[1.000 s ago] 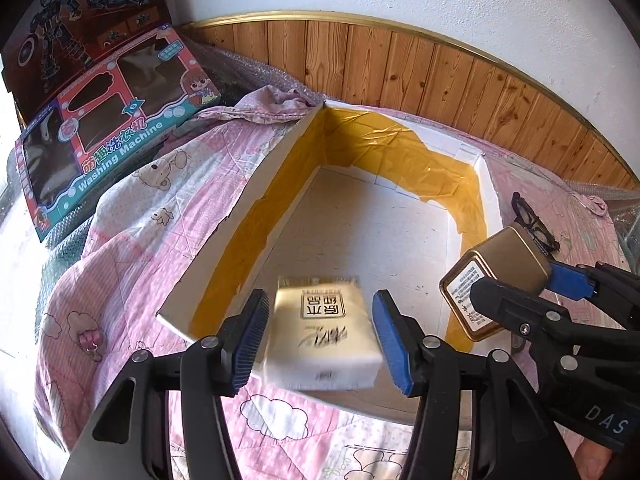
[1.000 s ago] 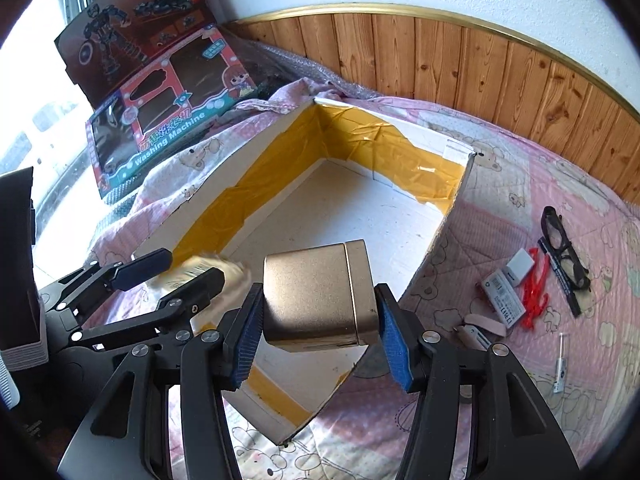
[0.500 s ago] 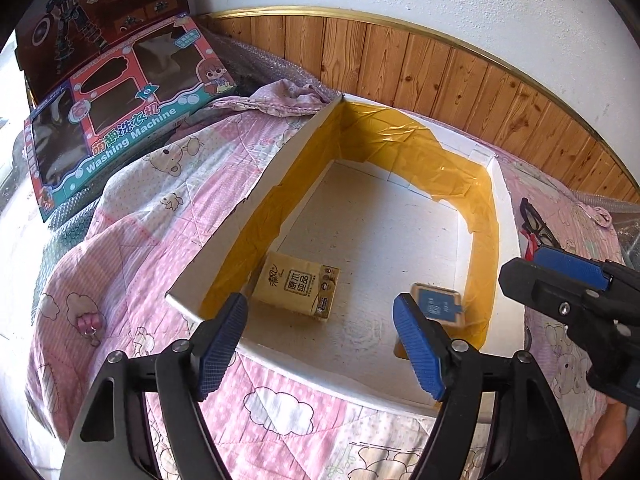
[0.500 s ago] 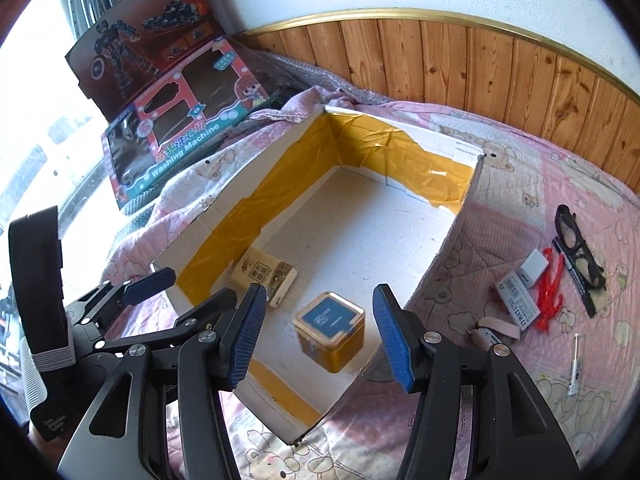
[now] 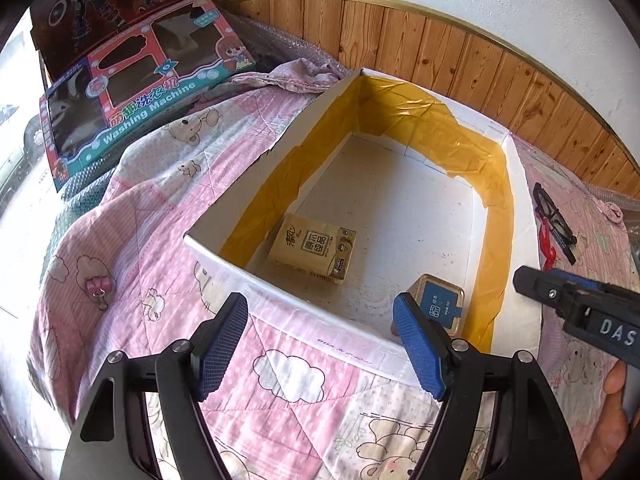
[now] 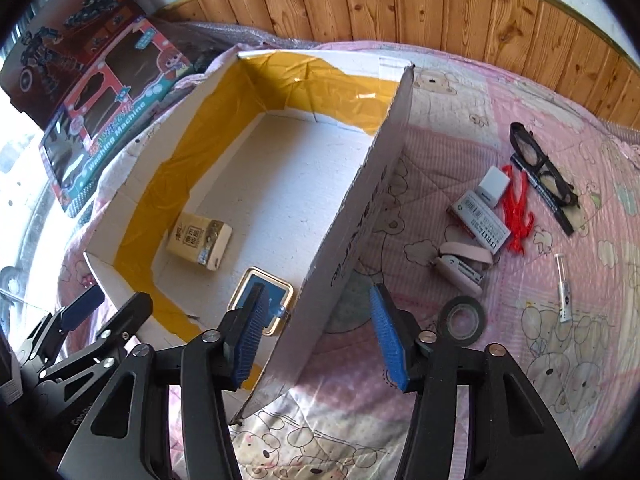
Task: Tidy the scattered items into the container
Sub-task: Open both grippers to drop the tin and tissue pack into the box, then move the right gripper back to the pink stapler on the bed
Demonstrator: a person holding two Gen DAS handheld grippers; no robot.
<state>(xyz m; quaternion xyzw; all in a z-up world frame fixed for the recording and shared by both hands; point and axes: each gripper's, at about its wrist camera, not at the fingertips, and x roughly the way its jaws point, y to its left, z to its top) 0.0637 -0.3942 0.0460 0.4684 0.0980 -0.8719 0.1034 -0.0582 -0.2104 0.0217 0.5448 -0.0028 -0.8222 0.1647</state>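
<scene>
The cardboard box (image 6: 372, 184) already holds a tissue pack (image 6: 199, 240) and a gold tin (image 6: 262, 300). The remaining clutter, a stapler (image 6: 460, 266), tape roll (image 6: 462, 320), eraser box (image 6: 482, 222) and glasses (image 6: 540, 168), lies on the quilt (image 6: 520, 360) right of the box wall, nearest the right gripper (image 6: 320, 336), jaws wide and empty. The left gripper (image 5: 320, 344) is equally wide, on the far side.

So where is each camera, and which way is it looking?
Left wrist: on the left gripper, above the box's near wall, looking into the box; the right gripper and a hand show.
Right wrist: on the right gripper, astride the box's right wall, facing the quilt clutter; the left gripper shows.
Both see the tissue pack and tin.
</scene>
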